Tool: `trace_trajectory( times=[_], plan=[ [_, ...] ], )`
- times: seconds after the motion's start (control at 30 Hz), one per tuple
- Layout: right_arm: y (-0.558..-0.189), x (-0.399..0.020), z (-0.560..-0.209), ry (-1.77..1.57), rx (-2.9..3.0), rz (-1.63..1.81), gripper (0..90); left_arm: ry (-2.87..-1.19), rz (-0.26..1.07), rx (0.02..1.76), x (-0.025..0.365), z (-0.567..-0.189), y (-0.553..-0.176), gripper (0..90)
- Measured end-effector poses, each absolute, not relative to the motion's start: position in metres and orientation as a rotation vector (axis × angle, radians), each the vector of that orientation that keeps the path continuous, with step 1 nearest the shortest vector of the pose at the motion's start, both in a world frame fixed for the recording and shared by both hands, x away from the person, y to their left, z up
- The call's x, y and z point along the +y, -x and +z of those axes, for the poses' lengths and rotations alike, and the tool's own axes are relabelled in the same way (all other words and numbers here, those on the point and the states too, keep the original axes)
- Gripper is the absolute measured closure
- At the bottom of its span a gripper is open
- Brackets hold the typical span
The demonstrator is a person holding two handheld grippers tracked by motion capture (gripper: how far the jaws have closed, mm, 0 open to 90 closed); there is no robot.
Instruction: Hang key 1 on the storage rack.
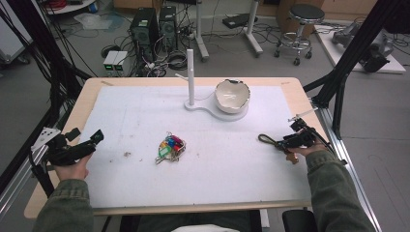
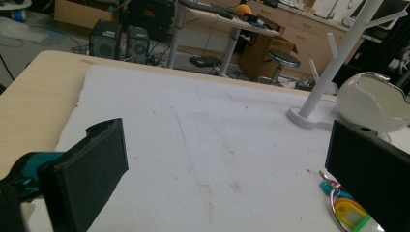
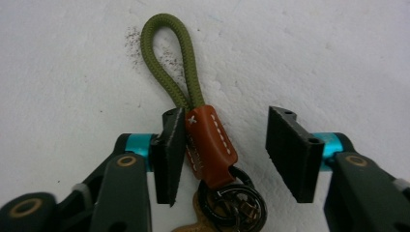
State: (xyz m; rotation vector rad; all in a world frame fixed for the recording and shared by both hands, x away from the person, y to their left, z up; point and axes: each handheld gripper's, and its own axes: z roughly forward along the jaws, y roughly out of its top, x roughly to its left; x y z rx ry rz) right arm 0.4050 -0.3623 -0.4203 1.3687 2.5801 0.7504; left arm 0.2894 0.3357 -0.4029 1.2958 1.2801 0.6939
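An olive cord keychain (image 3: 179, 63) with a brown leather sleeve (image 3: 210, 140) and black rings (image 3: 232, 203) lies on the white mat, at the right in the high view (image 1: 267, 140). My right gripper (image 3: 227, 121) straddles the sleeve. One pad (image 3: 171, 150) touches the leather, while the other (image 3: 290, 150) stands well apart from it. In the high view, my right gripper (image 1: 283, 144) rests low on the mat. My left gripper (image 1: 99, 137) hovers at the mat's left edge. Its jaws (image 2: 227, 150) are wide open, with nothing between them.
A bundle of coloured key tags (image 1: 170, 147) lies mid-mat, and shows by the left gripper's far jaw (image 2: 350, 212). A white peg stand (image 1: 190, 77) and a white cracked-egg bowl (image 1: 232, 95) share a base at the back. The white mat (image 1: 145, 116) covers most of the wooden table.
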Motion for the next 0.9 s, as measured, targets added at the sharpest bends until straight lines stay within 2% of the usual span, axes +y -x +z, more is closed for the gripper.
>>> trace_trajectory(
  times=[0.2,0.37,0.9],
  plan=[
    [-0.402,-0.359,-0.42,-1.347,2.619,0.765,68.4,-1.293,0.687,1.279,0.337,-0.403,-0.289,1.7],
    [-0.401,-0.359,-0.42,-1.344,2.645,0.769,75.8,-1.285,0.684,1.281,0.337,-0.403,-0.289,1.7],
    [-0.395,-0.355,-0.414,-1.362,2.593,0.749,78.7,-1.256,0.67,1.285,0.339,-0.403,-0.286,1.7]
  ],
)
